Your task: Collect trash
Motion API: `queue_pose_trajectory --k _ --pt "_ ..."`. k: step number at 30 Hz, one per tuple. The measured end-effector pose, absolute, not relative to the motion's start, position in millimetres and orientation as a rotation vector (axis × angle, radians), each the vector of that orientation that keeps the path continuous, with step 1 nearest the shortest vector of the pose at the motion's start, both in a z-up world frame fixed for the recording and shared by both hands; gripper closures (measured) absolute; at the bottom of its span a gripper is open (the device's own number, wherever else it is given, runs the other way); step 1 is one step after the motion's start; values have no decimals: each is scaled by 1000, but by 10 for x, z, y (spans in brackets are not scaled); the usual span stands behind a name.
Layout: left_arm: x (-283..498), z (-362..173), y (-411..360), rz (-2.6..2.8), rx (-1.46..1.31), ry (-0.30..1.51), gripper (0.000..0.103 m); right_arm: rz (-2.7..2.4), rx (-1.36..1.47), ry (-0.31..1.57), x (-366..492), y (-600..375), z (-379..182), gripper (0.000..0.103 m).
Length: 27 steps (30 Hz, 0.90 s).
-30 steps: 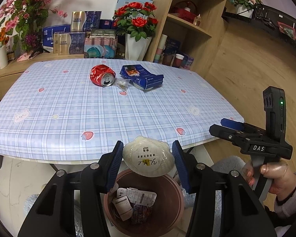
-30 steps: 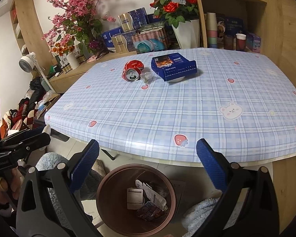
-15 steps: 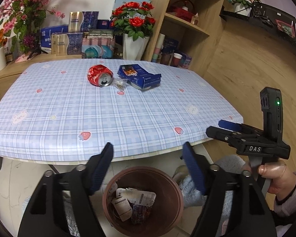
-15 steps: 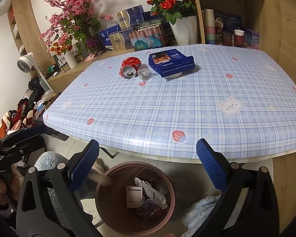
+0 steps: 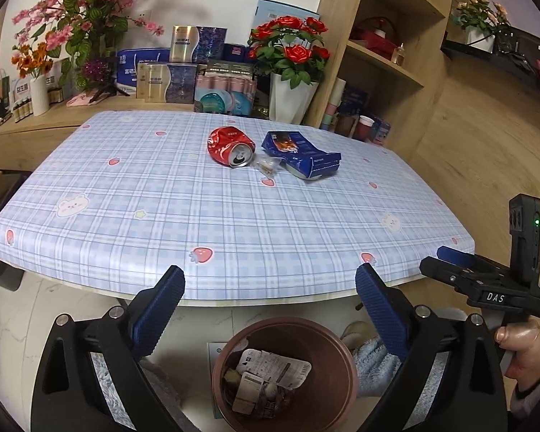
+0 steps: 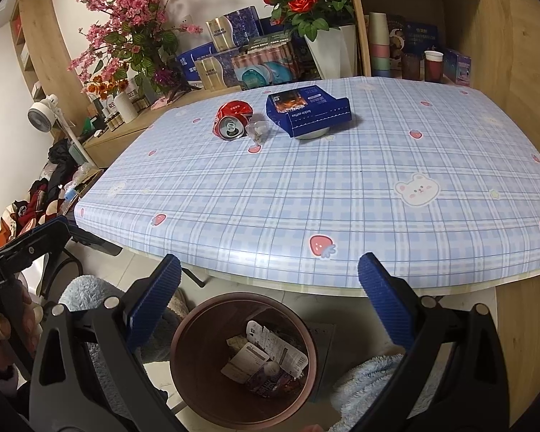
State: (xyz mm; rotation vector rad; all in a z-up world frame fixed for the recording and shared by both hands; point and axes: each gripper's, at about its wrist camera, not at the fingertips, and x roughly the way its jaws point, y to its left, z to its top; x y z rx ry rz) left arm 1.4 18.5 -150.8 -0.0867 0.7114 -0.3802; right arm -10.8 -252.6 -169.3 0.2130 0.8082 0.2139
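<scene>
I hold my left hand-held gripper (image 5: 270, 300) low in the frame, right over the brown bin (image 5: 345, 367), and its two blue fingers (image 5: 158, 309) are spread wide with nothing between them. I keep it there because the bin is where trash goes, and the bin sits on the floor just under the near edge of the worktop (image 5: 126, 223) so things can drop straight in. There are papers and wrappers (image 5: 270, 370) lying at the bottom of it. My right hand-held gripper (image 6: 270, 295) is wide apart too and holds nothing; it also hangs above the bin. More trash waits in the upper middle of the frame: a squashed red can (image 5: 230, 145) lying on its side, a small clear wrapper (image 5: 266, 163) just beside it, and a blue box (image 5: 300, 153) resting on something white. I think I need to reach far across for those next.
</scene>
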Motion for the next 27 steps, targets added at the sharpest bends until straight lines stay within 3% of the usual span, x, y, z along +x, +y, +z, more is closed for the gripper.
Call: queue_pose_trajectory --k 18,27 --pt "262 -1650 207 -351 -96 759 10 193 224 855 78 -2621 -1875 6" --pt "685 -1698 280 -321 -109 770 10 165 -65 873 851 -2483 -1829 6"
